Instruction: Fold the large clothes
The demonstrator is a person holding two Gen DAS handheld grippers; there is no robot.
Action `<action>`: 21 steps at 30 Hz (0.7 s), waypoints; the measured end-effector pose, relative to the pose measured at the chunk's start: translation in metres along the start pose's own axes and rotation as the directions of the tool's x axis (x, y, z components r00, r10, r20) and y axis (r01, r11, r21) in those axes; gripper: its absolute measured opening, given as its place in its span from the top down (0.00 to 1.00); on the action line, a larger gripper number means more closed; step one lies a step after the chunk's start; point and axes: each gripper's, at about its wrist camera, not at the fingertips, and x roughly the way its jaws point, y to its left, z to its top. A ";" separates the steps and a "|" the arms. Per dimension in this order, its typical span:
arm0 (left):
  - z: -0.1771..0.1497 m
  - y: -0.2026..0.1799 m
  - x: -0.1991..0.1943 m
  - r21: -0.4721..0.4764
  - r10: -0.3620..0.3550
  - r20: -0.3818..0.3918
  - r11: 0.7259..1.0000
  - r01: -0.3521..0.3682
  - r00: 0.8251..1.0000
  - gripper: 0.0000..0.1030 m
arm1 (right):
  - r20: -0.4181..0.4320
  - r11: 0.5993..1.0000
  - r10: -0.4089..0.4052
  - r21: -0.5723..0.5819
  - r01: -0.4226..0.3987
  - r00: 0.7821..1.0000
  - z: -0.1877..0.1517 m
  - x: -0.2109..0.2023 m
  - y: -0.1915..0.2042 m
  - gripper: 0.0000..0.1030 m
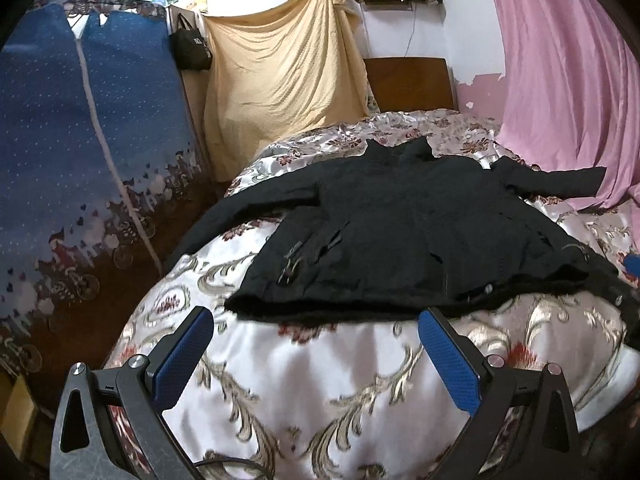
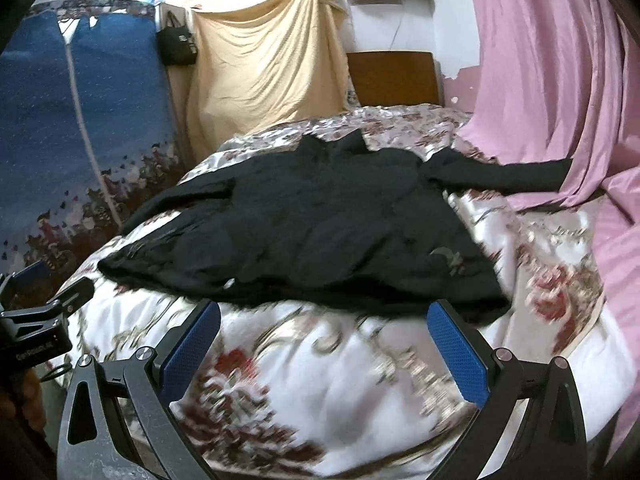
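Note:
A large black coat (image 1: 404,232) lies spread flat on a floral satin bedspread (image 1: 304,384), both sleeves stretched out to the sides and the hem nearest me. My left gripper (image 1: 316,320) hovers open just short of the hem, nothing between its blue pads. In the right wrist view the same coat (image 2: 320,232) fills the middle of the bed (image 2: 304,384). My right gripper (image 2: 324,312) is open too, its fingertips close to the hem's edge. The left gripper (image 2: 36,320) shows at the left edge of that view.
A pink curtain (image 1: 568,92) hangs at the right, touching the coat's far sleeve. A blue fabric wardrobe (image 1: 80,140) stands close on the left. Behind the bed are a yellow sheet (image 1: 280,72), a black bag (image 1: 191,46) and a wooden headboard (image 1: 408,82).

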 end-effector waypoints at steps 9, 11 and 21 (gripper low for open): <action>0.063 -0.013 0.024 0.066 0.040 -0.043 0.997 -0.038 0.998 0.00 | 0.023 0.992 -0.124 -0.027 0.125 0.992 0.055 0.014 -0.025 0.01; 0.079 -0.017 0.034 0.086 0.048 -0.040 0.995 -0.045 0.998 0.00 | 0.010 0.989 -0.142 -0.028 0.142 0.990 0.068 0.022 -0.032 0.01; 0.153 -0.060 0.124 0.183 -0.050 -0.087 0.981 0.066 0.995 0.00 | -0.055 0.990 -0.084 0.113 0.089 0.995 0.123 0.101 -0.107 0.01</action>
